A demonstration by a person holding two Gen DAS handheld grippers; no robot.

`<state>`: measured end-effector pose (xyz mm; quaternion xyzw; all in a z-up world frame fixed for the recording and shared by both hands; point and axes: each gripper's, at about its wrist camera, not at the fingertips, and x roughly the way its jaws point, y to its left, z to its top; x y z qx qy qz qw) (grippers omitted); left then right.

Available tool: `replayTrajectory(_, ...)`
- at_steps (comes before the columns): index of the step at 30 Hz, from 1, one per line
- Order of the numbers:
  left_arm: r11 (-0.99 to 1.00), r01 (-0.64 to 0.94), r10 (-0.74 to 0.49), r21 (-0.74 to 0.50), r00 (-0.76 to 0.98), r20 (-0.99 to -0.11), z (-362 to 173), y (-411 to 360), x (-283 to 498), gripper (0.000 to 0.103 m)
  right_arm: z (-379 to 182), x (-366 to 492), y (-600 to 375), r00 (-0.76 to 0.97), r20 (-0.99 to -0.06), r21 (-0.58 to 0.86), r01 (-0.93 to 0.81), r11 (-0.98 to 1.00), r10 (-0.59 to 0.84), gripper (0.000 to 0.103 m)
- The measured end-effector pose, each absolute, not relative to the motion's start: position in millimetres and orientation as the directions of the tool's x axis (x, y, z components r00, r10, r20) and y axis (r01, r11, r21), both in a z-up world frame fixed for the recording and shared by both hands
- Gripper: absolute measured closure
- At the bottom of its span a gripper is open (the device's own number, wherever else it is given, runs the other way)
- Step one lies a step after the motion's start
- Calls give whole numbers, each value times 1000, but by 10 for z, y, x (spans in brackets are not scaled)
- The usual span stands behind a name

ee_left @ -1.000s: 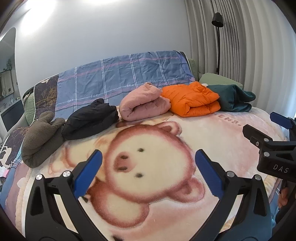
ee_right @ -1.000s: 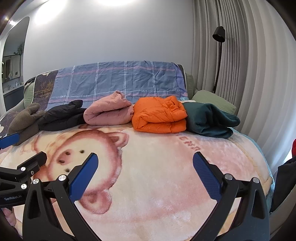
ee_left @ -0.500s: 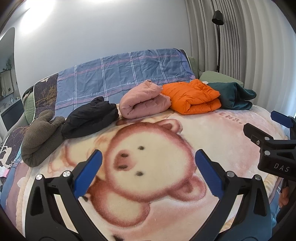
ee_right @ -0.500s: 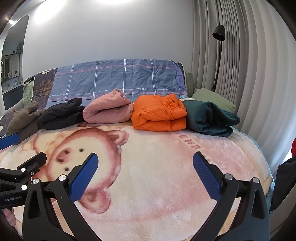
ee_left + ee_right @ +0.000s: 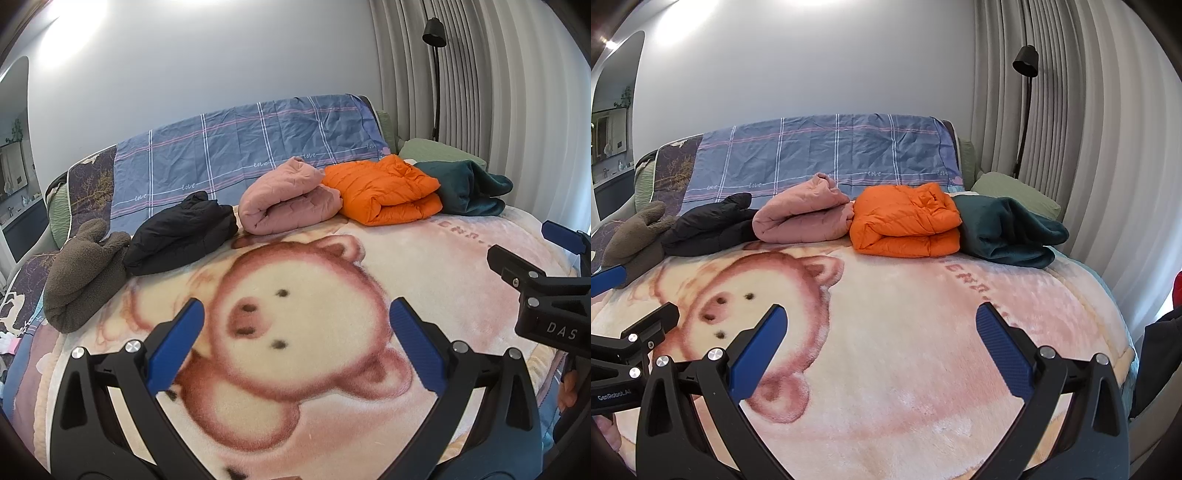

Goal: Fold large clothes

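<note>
Both grippers hang over a bed with a pink blanket (image 5: 424,266) that has a big bear picture on it. The left gripper (image 5: 295,332) has its blue fingers (image 5: 177,343) spread wide apart, and they hold nothing. The right gripper (image 5: 879,336) is the same: its fingers (image 5: 1001,347) are wide apart and hold nothing. The two grippers are side by side, above the near part of the blanket.

Five folded clothes sit in a row at the far end of the bed, well away from both grippers. From left to right they are a brown fuzzy coat (image 5: 81,273), a black jacket (image 5: 181,232), a pink jacket (image 5: 288,199), an orange puffy jacket (image 5: 388,192) and a dark green fleece (image 5: 469,188). Each one touches the next.

Behind the row a blue checked sheet (image 5: 240,155) hangs over the headboard. A green pillow (image 5: 1015,192) lies behind the dark green fleece. A black lamp (image 5: 1025,62) stands by the grey curtain (image 5: 1089,147).
</note>
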<state>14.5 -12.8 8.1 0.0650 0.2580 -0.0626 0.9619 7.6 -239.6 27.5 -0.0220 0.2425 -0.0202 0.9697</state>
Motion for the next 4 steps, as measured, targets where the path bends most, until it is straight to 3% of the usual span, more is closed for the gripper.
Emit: replayTrajectory(4, 984, 154, -86, 94, 857, -508, 58, -108, 147, 2, 268, 80, -2397, 880, -472, -56, 27, 998, -50, 1)
